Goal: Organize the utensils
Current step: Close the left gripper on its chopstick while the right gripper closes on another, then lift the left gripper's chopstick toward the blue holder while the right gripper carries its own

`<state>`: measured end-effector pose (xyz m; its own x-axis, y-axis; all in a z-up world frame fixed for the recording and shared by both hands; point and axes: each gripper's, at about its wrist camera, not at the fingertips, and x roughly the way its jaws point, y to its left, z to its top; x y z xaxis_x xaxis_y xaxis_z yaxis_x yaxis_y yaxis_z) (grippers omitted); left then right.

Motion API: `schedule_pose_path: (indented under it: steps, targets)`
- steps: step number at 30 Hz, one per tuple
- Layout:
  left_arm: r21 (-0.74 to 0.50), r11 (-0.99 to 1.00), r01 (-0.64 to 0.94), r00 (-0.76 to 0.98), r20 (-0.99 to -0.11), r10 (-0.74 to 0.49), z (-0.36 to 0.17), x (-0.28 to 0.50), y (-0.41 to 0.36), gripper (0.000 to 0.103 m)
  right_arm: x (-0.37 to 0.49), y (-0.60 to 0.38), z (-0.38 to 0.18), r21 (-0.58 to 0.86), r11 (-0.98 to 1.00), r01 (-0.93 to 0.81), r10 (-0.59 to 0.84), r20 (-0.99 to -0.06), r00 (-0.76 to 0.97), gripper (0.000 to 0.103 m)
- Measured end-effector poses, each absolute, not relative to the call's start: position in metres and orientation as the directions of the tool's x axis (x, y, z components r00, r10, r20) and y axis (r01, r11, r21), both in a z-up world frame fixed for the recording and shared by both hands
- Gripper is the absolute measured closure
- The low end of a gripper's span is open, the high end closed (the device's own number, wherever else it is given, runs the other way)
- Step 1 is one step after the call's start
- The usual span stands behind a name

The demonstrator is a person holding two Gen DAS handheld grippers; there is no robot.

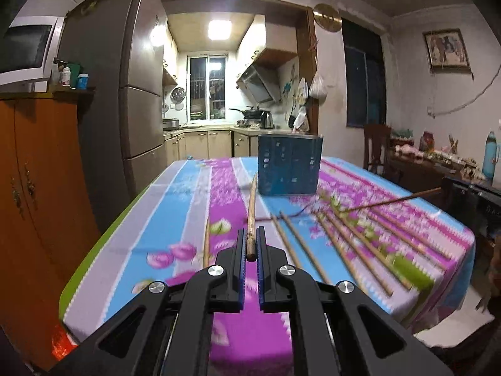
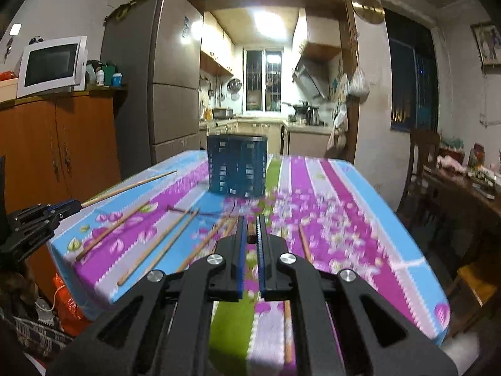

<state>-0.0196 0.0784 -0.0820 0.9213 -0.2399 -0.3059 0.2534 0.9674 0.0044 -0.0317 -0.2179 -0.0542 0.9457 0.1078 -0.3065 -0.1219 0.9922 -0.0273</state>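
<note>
Chopsticks (image 1: 294, 244) strewn on floral tablecloth (image 1: 194, 188), blue holder (image 1: 289, 164) beyond, both grippers clamped on one each.

Holder (image 1: 289, 164) at table's (image 1: 200, 188) far end; chopsticks (image 1: 353, 238) scattered before it.

Both wrist cameras look forward along their fingers, slightly downward, from low over the table's near edge (image 1: 94, 266) toward the far edge. Both share the blue utensil holder (image 1: 289, 166), loose chopsticks (image 2: 156, 247) and the kitchen beyond.
</note>
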Motion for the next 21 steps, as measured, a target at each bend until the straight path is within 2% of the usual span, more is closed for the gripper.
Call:
schedule_pose_path:
  steps: [8, 21]
  targets:
    - [-0.02, 0.961, 0.275, 0.924, -0.272, -0.27, -0.042, 0.0, 0.077, 0.096, -0.017, -0.224, -0.027, -0.062, 0.991, -0.12, 0.1, -0.261, 0.96, 0.098]
    - [-0.059, 0.943, 0.328, 0.88, -0.344, -0.328, 0.001, 0.036, 0.088, 0.096, 0.009, -0.227, 0.001, -0.091, 0.981, -0.169, 0.146, -0.217, 0.965, 0.098]
